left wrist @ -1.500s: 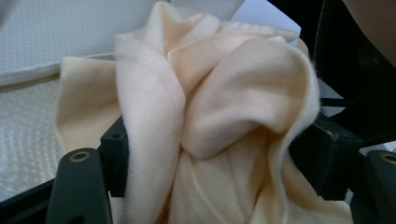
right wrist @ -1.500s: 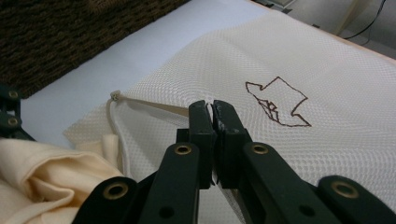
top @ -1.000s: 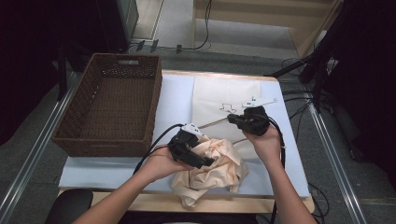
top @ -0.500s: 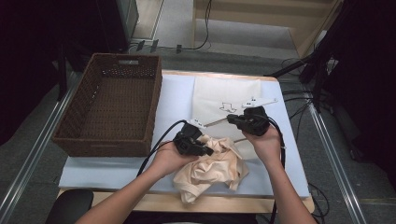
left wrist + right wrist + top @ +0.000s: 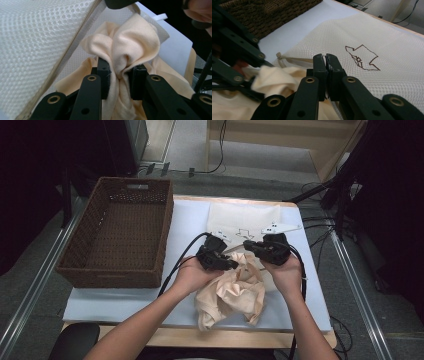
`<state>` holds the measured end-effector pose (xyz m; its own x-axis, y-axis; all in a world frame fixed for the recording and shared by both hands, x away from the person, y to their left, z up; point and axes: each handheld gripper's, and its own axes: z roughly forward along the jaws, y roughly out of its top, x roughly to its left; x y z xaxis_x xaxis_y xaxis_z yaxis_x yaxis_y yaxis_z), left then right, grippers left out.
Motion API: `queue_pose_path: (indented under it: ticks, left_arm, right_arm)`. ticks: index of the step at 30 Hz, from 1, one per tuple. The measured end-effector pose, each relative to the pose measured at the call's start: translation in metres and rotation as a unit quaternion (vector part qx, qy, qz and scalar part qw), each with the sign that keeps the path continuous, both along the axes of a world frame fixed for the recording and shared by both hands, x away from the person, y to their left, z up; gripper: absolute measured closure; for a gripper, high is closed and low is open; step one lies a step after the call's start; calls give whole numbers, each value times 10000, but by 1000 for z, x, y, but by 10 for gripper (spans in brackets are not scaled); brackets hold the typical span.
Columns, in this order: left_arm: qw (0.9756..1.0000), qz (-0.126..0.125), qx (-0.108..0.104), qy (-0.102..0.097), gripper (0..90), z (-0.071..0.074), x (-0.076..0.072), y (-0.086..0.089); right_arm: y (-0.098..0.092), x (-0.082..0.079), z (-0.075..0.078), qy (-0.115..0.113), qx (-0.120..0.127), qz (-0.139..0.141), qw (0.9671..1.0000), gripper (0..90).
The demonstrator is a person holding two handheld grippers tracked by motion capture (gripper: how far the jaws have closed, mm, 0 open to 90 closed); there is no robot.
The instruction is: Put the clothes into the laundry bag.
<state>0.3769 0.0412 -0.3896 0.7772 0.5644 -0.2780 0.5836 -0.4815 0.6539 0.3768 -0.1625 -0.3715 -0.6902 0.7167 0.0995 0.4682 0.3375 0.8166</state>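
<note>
A crumpled cream cloth (image 5: pixel 234 291) lies at the table's front, in front of a white mesh bag (image 5: pixel 244 221) with a dark outline drawing. My left gripper (image 5: pixel 231 265) has just closed its jaws and is shut on a bunch of the cream cloth (image 5: pixel 125 47), held up beside the raised mesh bag (image 5: pixel 35 42). My right gripper (image 5: pixel 248 246) is shut, its pads (image 5: pixel 322 67) pressed together on the bag's near edge strip (image 5: pixel 294 60), which it holds lifted. The mesh bag (image 5: pixel 372 40) spreads out beyond the jaws.
A dark brown wicker basket (image 5: pixel 165 227) stands at the left on the pale blue table cover (image 5: pixel 100 297), its wall close to the left hand. Cables (image 5: pixel 175 267) trail from both grippers. The table's wooden front edge (image 5: pixel 240 339) runs just behind the forearms.
The left gripper has closed on the cloth and moved up and right toward the bag's edge, pulling a bunch of cloth with it. The right gripper has stayed in place.
</note>
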Motion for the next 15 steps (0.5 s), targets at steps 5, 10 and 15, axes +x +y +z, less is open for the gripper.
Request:
queue_pose_path:
  ticks: [5, 10, 15]
  left_arm:
    - [9998, 176, 90, -12, 754, -13, 15, -8]
    - [9994, 298, 165, 28, 739, -27, 24, -10]
    - [9994, 231, 77, 237, 636, -30, 26, -6]
  right_arm:
    - [-2, -1, 2, -12, 39, 1, 10000, 889]
    - [-2, -1, 1, 48, 31, 13, 10000, 889]
    - [-2, -1, -4, 87, -31, 23, 10000, 889]
